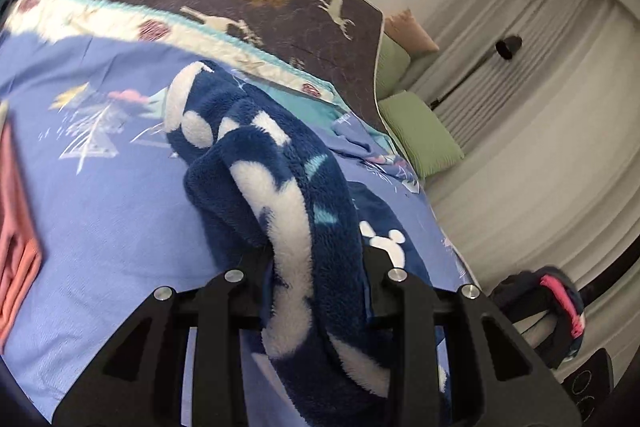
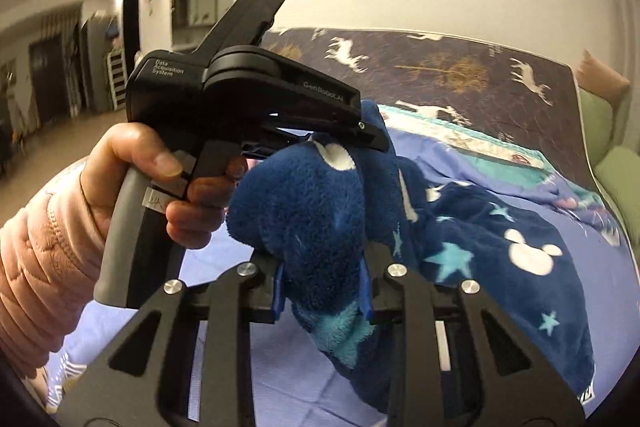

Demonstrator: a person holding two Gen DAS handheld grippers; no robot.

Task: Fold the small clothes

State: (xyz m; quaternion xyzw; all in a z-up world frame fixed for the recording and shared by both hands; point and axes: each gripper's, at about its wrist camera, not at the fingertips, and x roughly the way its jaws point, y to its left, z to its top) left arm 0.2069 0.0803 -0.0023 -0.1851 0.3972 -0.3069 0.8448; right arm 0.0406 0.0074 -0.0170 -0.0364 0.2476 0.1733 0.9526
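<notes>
Both the left gripper (image 1: pixel 318 267) and right gripper (image 2: pixel 322 287) pinch the fleece garment (image 2: pixel 500 247), lifted mid-fold; next, probably lay it toward twelve o'clock on the bed (image 1: pixel 112 187).

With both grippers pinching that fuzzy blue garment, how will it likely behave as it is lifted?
The fleece garment will probably hang floppy: it droops in folds from the left gripper and bunches thickly in the right gripper. Its plush pile looks grippy, so slipping seems unlikely. The part lying on the bedsheet may drag rather than lift cleanly.
</notes>
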